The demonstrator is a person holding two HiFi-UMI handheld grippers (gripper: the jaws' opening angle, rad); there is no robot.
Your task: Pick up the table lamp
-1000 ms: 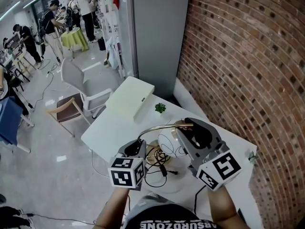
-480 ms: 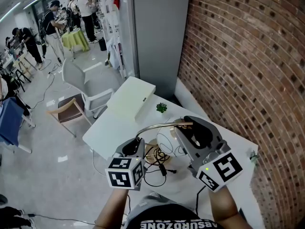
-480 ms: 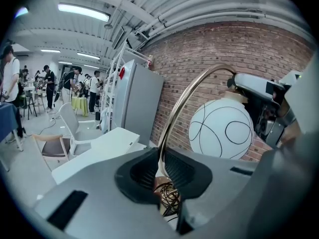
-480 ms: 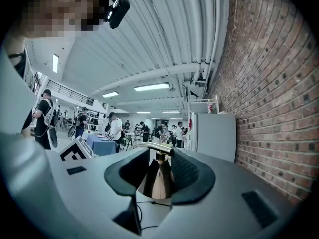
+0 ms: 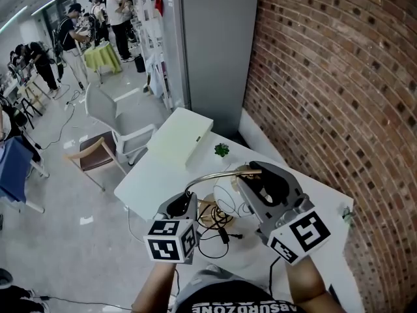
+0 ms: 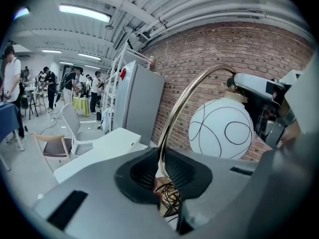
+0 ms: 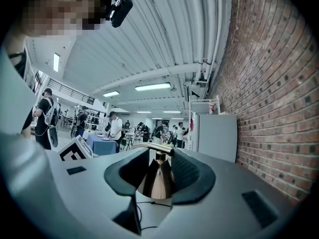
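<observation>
Since the table lamp (image 5: 214, 175) near the counter's (image 5: 151, 173) near edge looks top-heavy, its fragile globe (image 6: 221, 129) hanging from a stiff, slick brass stem (image 6: 183, 99), the left gripper's (image 6: 160, 169) fingers (image 6: 138, 174) sit narrowly clamped on the stem's foot, and the right gripper's (image 7: 156, 172) hold the brass cone (image 7: 155, 184) above the globe.

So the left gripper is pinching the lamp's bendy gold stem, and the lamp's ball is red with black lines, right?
Almost. The ball is white with black lines, not red; the left gripper view shows it plainly. The rest is right: the left gripper is pinching the lamp's bendy gold stem.
</observation>
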